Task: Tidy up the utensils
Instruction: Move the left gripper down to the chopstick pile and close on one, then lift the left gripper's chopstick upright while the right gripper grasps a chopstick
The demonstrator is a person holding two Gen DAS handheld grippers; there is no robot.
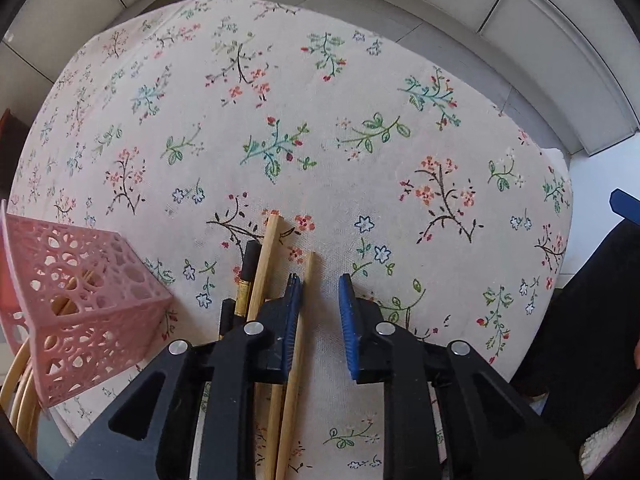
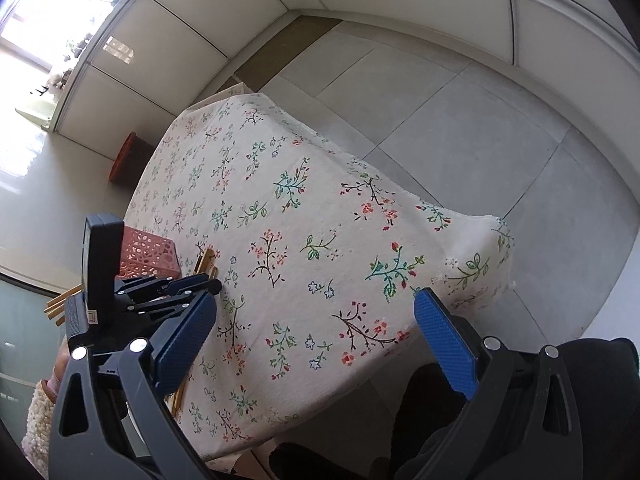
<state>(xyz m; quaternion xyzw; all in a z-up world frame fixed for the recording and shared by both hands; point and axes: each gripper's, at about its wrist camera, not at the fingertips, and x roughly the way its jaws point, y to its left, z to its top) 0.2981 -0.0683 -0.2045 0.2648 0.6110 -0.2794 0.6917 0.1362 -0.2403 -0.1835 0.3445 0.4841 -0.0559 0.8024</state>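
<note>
Left tool [image 1: 320, 284], narrow and empty, hangs over chopsticks [image 1: 298, 344] on desk [image 1: 400, 80]; off-centre closing may scatter them. Right tool [image 2: 316, 312] wide.

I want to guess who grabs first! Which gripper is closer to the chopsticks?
Left. The left gripper is right over the chopsticks; the right gripper hangs off to the side, above the tablecloth.

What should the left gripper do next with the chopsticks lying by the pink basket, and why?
Probably shift the left gripper sideways toward the chopsticks, then close. Its jaws stand open over bare tablecloth, and only one light wooden stick lies along the inside of one pad; the rest lie outside, beside the pink basket.
</note>
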